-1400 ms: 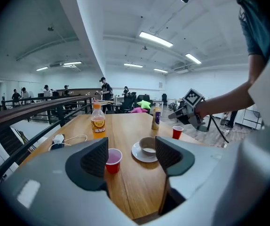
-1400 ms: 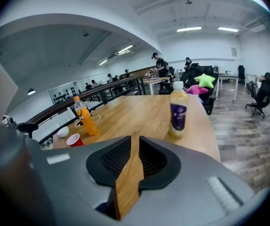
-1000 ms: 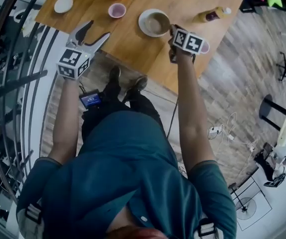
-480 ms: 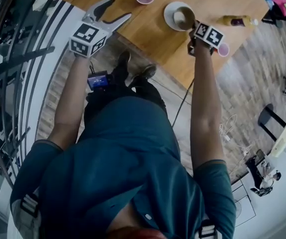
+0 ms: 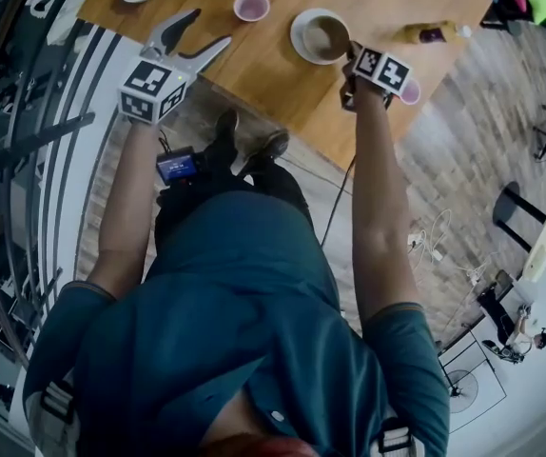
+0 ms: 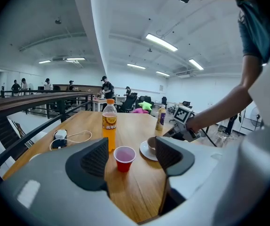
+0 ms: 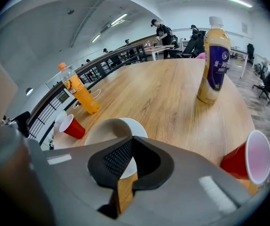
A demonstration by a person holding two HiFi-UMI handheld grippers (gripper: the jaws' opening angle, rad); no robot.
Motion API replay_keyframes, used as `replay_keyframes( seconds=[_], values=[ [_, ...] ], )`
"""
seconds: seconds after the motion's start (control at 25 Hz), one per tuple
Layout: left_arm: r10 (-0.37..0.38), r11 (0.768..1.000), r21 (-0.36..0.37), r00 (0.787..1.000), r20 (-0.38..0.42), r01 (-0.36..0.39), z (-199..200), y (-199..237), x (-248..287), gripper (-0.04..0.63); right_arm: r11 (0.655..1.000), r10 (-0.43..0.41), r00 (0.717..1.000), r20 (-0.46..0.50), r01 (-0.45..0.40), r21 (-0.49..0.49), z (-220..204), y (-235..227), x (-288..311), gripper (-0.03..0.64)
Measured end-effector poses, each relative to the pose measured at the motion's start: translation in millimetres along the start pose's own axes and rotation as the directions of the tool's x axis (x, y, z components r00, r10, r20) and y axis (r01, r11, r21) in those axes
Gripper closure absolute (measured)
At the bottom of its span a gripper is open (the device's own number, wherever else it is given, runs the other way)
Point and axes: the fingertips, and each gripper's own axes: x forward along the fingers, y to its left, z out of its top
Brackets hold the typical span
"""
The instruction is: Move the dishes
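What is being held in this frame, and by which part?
The right hand-held gripper appears to pinch the beige cup by its near rim, on the saucer; the left hand-held gripper, jaws apart, holds nothing.

Wooden table [image 6: 130, 192]: orange drink bottle [image 6: 109, 125] upright, red cup [image 6: 124, 158] just beside it. Phone with white cable [image 6: 59, 139] near left edge. Purple-labelled bottle [image 7: 216, 60] upright; second red cup [image 7: 248, 162] near table's edge.

I'm in an open-plan office: strip lights [image 6: 161, 42] overhead, desks [image 6: 93, 100] and swivel chairs [image 6: 129, 101] beyond my worktop [image 6: 135, 182], people [image 6: 106, 86] standing about.
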Motion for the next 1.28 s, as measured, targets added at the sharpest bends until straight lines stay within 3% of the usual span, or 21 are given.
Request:
replay_keyframes(
  seconds=[0.32,0.44,0.52,0.6,0.64,1.28],
  values=[
    [-0.019,1.000,0.014,1.000,-0.004,0.019,4.0,-0.2,5.0,0.287,0.999,0.038,0.998,0.052,-0.037,-0.005,5.6,3.5,-12.1,0.604],
    [-0.023,1.000,0.014,1.000,-0.010,0.023,3.1,-0.8,8.0,0.286,0.995,0.099,0.995,-0.008,-0.099,0.012,-6.1,8.6,1.9,0.508],
    [-0.024,1.000,0.012,1.000,-0.016,0.024,1.6,-0.6,9.9,0.286,0.997,0.080,0.995,-0.056,-0.079,0.016,-14.2,5.2,10.8,0.511],
    [-0.024,1.000,0.010,1.000,-0.019,0.024,-0.1,0.4,9.5,0.286,0.998,0.057,0.996,-0.070,-0.055,0.018,-17.0,3.3,14.4,0.587],
    [-0.024,1.000,0.009,1.000,-0.021,0.024,-1.1,0.9,8.8,0.287,0.998,0.056,0.996,-0.070,-0.054,0.023,-16.7,4.1,14.1,0.592],
    [-0.069,0.996,0.050,0.998,-0.007,0.069,21.4,-6.8,24.1,0.288,0.990,0.060,0.997,0.058,-0.066,0.121,-3.7,-13.5,-63.9,0.597]
  ],
)
